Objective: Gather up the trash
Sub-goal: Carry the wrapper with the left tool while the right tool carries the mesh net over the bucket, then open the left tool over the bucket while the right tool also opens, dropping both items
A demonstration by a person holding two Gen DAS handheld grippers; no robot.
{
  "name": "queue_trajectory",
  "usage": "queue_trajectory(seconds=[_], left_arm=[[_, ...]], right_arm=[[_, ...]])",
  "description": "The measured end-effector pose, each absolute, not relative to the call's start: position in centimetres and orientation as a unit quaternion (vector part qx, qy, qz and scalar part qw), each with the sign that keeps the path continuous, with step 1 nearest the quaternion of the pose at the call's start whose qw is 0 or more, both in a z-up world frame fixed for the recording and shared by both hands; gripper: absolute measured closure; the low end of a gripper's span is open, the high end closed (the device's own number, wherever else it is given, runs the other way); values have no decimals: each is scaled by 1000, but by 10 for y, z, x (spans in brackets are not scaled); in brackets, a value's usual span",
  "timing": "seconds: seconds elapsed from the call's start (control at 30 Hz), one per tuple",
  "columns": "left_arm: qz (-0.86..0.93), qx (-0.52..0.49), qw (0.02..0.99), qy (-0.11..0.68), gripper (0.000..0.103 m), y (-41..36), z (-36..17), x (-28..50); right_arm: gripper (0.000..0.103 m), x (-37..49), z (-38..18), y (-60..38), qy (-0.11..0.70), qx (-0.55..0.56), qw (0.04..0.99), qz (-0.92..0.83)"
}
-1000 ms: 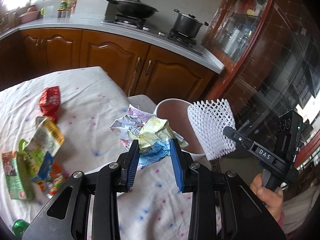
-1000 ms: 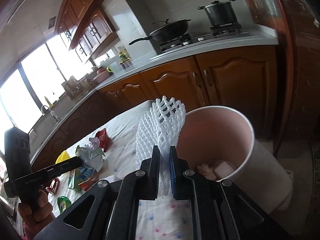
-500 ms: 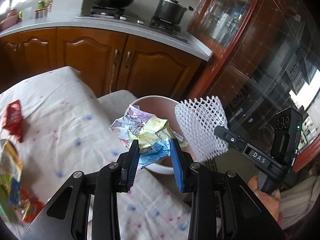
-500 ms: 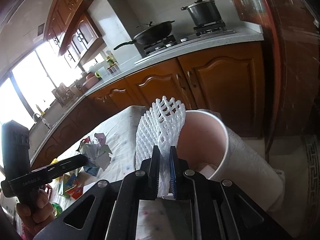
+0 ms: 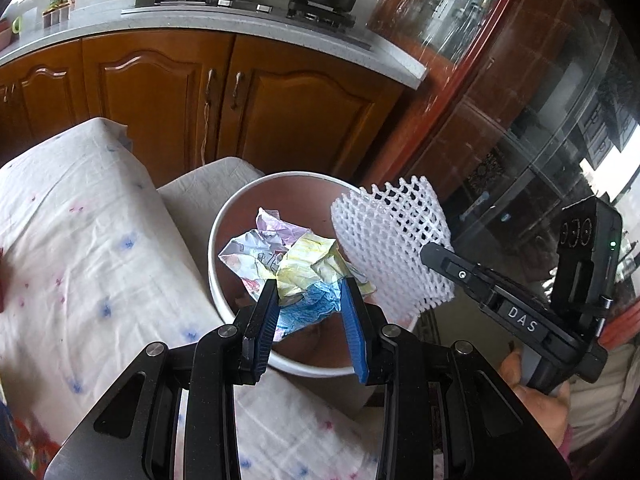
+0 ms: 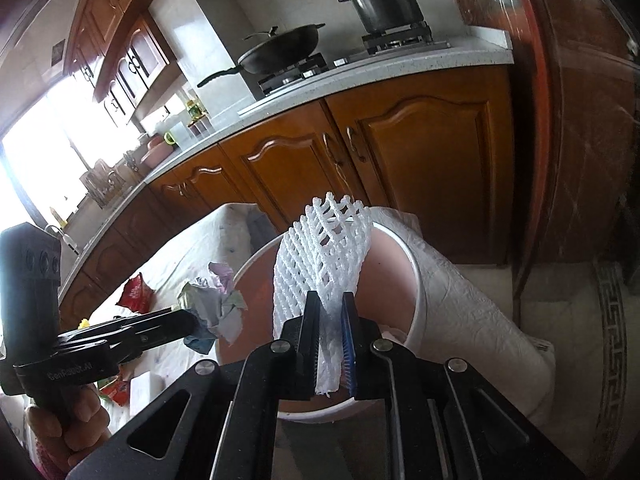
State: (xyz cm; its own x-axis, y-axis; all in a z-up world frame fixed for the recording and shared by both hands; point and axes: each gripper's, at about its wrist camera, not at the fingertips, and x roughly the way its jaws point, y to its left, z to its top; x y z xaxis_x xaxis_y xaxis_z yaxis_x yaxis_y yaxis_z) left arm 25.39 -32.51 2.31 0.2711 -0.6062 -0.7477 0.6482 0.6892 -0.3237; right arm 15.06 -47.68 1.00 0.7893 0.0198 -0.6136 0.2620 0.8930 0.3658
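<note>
The left tongs (image 5: 310, 296) are part open and clamped on a paper wad (image 5: 288, 260), which hangs over the mouth of the bin (image 5: 214, 256) just ahead of them. The right tongs (image 6: 330, 322) are nearly closed on a foam net (image 6: 320, 256); their jaws are starting to open, with the net's lower end between them and the pads seemingly touching it. The net stands up over the bin's rim, straight ahead of the right tongs and to the right of the left ones.

By the look of it, both pieces are at the drop point, so this pair is almost done: what remains is to let go of each so it falls inside. Something pale already lies low in the bin (image 6: 390, 330), though I cannot tell what.

More is left after that. On the worktop (image 5: 80, 240), off to the left of both tongs, a red wrapper (image 6: 134, 290) and a few other scraps near the left hand (image 6: 72, 420) wait to be fetched.

Little stands in the way. The net and the wad sit close together over the opening, so one could brush the other going down. A stove with a pan (image 6: 280, 50) and a pot (image 6: 384, 2) sits well beyond, clear of the work.
</note>
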Motion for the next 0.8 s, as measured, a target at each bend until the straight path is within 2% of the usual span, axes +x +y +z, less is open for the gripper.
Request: queue_trajectory(seconds=[0.3, 0.37, 0.43, 0.47, 0.67, 0.8], left_arm=[[-392, 43, 789, 471, 67, -336, 12, 258], [-391, 47, 788, 474, 61, -338, 10, 257], [-390, 45, 788, 474, 58, -338, 9, 258], [-389, 44, 788, 475, 58, -337, 9, 258], [-381, 29, 791, 478, 58, -326, 11, 260], [-376, 19, 793, 479, 58, -315, 11, 259]], right_arm=[[88, 154, 6, -486, 325, 229, 916, -64], [81, 155, 5, -489, 325, 235, 914, -61], [62, 155, 4, -492, 324, 242, 913, -59], [59, 155, 4, -492, 323, 243, 913, -60], [56, 152, 5, -495, 317, 252, 912, -61], [51, 150, 5, -494, 315, 255, 912, -59]])
